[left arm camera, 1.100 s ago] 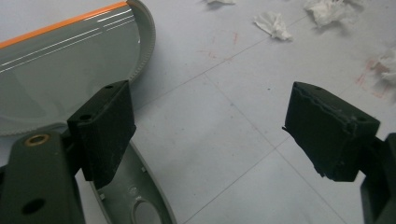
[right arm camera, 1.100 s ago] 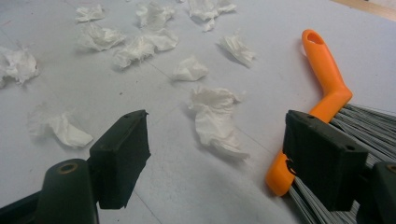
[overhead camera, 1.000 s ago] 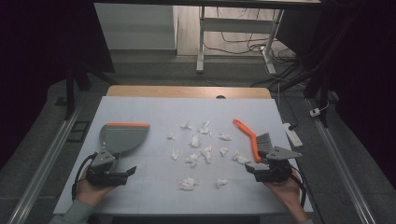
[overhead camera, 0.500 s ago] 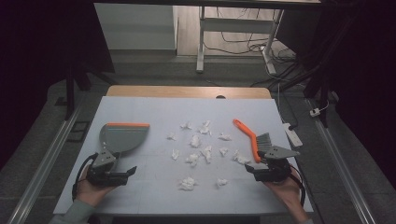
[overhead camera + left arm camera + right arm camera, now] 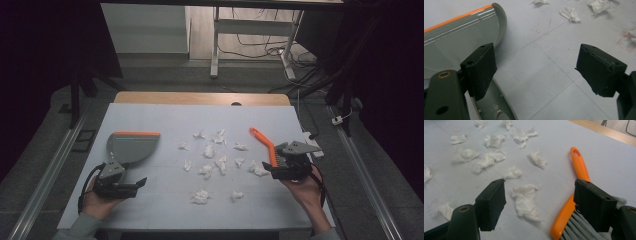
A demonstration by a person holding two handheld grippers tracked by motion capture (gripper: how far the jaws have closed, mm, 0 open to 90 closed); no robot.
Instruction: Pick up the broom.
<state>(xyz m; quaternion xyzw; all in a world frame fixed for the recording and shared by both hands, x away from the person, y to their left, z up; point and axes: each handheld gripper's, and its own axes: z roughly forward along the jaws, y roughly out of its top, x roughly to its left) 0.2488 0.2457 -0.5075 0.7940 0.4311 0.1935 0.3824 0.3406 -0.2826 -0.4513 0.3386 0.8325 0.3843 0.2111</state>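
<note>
High view showed nothing swept yet: crumpled tissue scraps lay mid-worktop, dustpan toward the left edge, orange-handled brush toward the right, both left gripper and right gripper spread wide, gripping nothing.

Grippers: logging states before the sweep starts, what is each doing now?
Left gripper: open, holding nothing, by the dustpan.
Right gripper: open, holding nothing, beside the brush.
</note>
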